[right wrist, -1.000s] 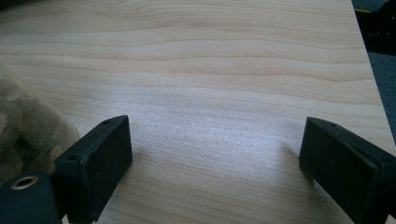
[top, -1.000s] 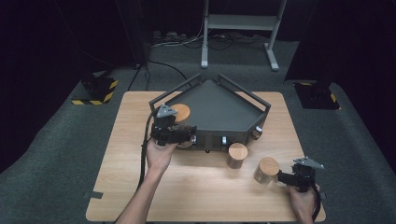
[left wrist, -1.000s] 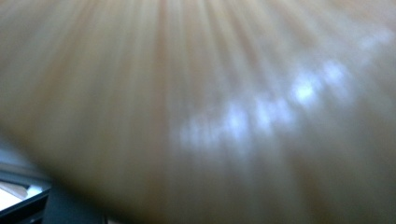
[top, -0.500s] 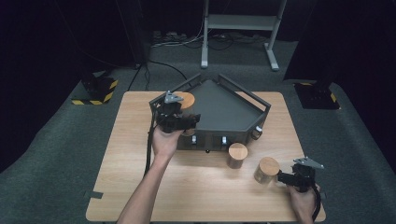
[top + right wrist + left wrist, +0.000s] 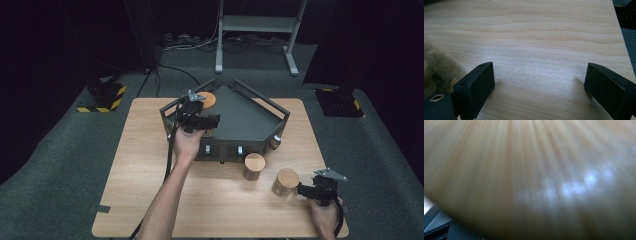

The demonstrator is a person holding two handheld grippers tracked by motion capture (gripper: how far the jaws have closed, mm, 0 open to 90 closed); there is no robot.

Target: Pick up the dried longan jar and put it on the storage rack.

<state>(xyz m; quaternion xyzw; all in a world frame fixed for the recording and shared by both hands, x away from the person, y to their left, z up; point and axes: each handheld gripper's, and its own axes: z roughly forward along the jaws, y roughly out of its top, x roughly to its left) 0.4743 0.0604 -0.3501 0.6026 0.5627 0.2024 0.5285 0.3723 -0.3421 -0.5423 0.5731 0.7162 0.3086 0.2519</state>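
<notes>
A dark five-sided tray [image 5: 252, 120] with low rails stands on the wooden table [image 5: 140, 165]. My left gripper [image 5: 204, 111] hangs over the tray's left corner, shut on a wooden-lidded jar [image 5: 208, 99]. That lid [image 5: 529, 170] is a close blur in the left gripper view. Two more lidded glass jars stand on the table before the tray: one [image 5: 254, 165] near its front, one [image 5: 287, 181] further right. My right gripper [image 5: 301, 190] rests open just right of that jar. Its jaws [image 5: 539, 75] stand wide over bare wood, with the jar's glass [image 5: 436, 65] beside the left jaw.
Knobs and switches line the tray's front wall [image 5: 235, 150]. Yellow-black striped blocks [image 5: 102, 97] lie on the carpet off the table's back left, another [image 5: 342, 102] at back right. A metal stand [image 5: 255, 25] rises behind the table.
My left gripper has carried the jar away from the tray's front-left edge, back and slightly right over its left corner. The right gripper and both table jars have stayed put.
</notes>
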